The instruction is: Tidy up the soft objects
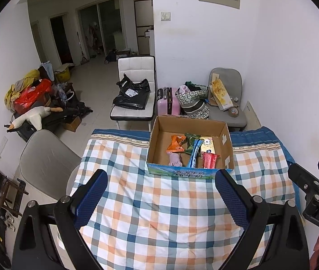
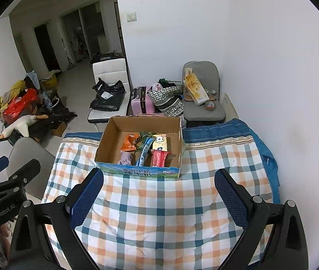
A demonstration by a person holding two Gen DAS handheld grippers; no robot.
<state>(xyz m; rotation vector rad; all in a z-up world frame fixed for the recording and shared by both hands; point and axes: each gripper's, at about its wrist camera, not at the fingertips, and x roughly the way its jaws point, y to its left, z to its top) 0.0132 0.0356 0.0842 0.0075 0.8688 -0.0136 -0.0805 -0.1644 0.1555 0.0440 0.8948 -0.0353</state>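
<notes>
Both claws hang wide apart and empty above the near part of the counter, which is draped in a checked cloth [image 1: 159, 213]. The left claw [image 1: 160, 199] and the right claw [image 2: 159, 199] sit side by side, each just in view at the edge of the other's camera.

The soft objects already lie in the open cardboard box [image 1: 157, 132] at the counter's far edge, near its middle: an orange packet [image 1: 176, 144], a green packet [image 1: 189, 142], a long blue packet [image 1: 195, 153], a red packet [image 1: 210, 159], a cream packet with a panda face [image 1: 207, 146], and a small pink plush toy [image 1: 174, 159] against the near wall. No loose item shows on the cloth between the claws and the box.

The box lies straight ahead of both claws. From the left wrist view it sits a little right of centre; from the right wrist view, a little left. So neither claw looks clearly nearer. The packets' long axes run roughly away from the claws, near edge to far edge, so a straight reach would probably close across their narrow width.
</notes>
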